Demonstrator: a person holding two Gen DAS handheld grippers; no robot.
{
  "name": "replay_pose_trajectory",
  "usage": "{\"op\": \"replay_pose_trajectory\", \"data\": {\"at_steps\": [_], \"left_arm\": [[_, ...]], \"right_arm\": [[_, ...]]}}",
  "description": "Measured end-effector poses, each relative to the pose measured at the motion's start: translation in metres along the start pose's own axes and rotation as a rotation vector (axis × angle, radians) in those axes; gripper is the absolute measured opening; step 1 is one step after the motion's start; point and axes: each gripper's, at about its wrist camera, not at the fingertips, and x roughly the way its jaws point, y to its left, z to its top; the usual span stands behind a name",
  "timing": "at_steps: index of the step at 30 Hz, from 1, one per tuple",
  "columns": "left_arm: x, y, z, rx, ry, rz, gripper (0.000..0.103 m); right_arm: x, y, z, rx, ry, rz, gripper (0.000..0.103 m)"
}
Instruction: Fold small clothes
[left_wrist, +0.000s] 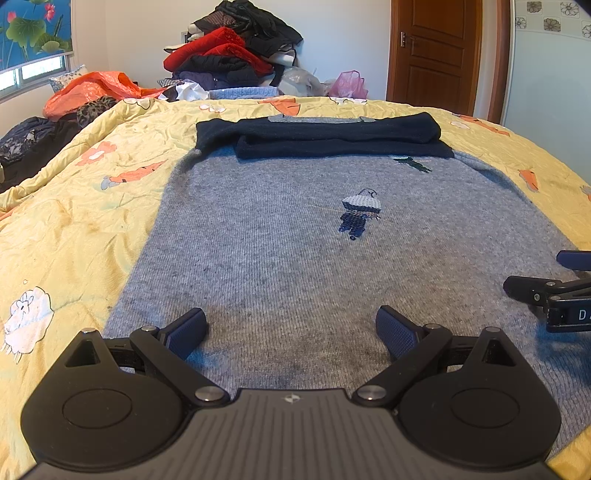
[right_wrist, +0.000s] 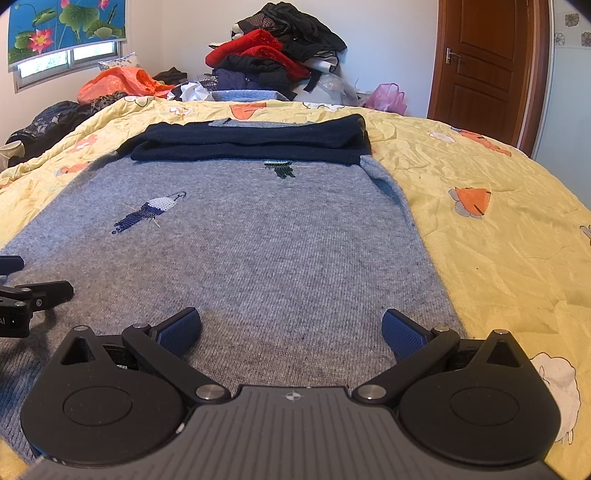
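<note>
A grey sweater (left_wrist: 280, 251) is being kept spread flat on the bed, over a yellow quilt (left_wrist: 74, 206), and it is serving as the landmark here. Its dark sleeves (left_wrist: 325, 136) are lying folded across its far end, one stacked on the other. A small knitted figure (left_wrist: 357, 213) is being shown on its front, and a green motif (right_wrist: 282, 168) is sitting just below the sleeves.

The left tool (left_wrist: 290, 332) is being held over the sweater's near hem, its fingers spread wide apart and nothing being gripped between them. The right tool (right_wrist: 291, 332) is being held likewise over the near hem, toward the sweater's right edge, released and empty. Each tool is being glimpsed at the edge of the other's view, just beside it.

Beyond the sweater's far end, a heap of clothes (right_wrist: 273, 55) is being piled against the wall. A brown door (left_wrist: 436, 51) is standing to the right of that heap.
</note>
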Motion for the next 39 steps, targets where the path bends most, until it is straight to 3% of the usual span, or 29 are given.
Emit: {"op": "replay_pose_trajectory", "data": {"at_steps": [13, 18, 20, 23, 27, 30, 34, 39], "left_arm": [[-0.019, 0.007, -0.008, 0.018, 0.028, 0.01, 0.099], [-0.055, 0.045, -0.028, -0.06, 0.051, -0.017, 0.099], [-0.067, 0.064, -0.034, -0.095, 0.061, 0.008, 0.099], [-0.075, 0.096, -0.035, -0.197, 0.105, -0.002, 0.099], [-0.071, 0.136, -0.032, -0.403, 0.168, -0.181, 0.099], [-0.064, 0.153, -0.03, -0.53, 0.202, -0.334, 0.099], [-0.048, 0.168, -0.035, -0.716, 0.262, -0.545, 0.099], [-0.04, 0.169, -0.041, -0.773, 0.312, -0.649, 0.098]], "right_arm": [[-0.014, 0.0, -0.01, 0.004, 0.007, -0.003, 0.103], [-0.061, -0.007, -0.037, -0.101, 0.062, 0.154, 0.103], [-0.08, -0.013, -0.044, -0.131, 0.091, 0.2, 0.103], [-0.101, -0.036, -0.041, -0.084, 0.103, 0.248, 0.103], [-0.103, -0.094, -0.023, 0.207, 0.123, 0.297, 0.103], [-0.086, -0.134, -0.017, 0.418, 0.204, 0.328, 0.101], [-0.067, -0.152, -0.023, 0.533, 0.272, 0.412, 0.102], [-0.053, -0.153, -0.029, 0.636, 0.376, 0.637, 0.102]]}}
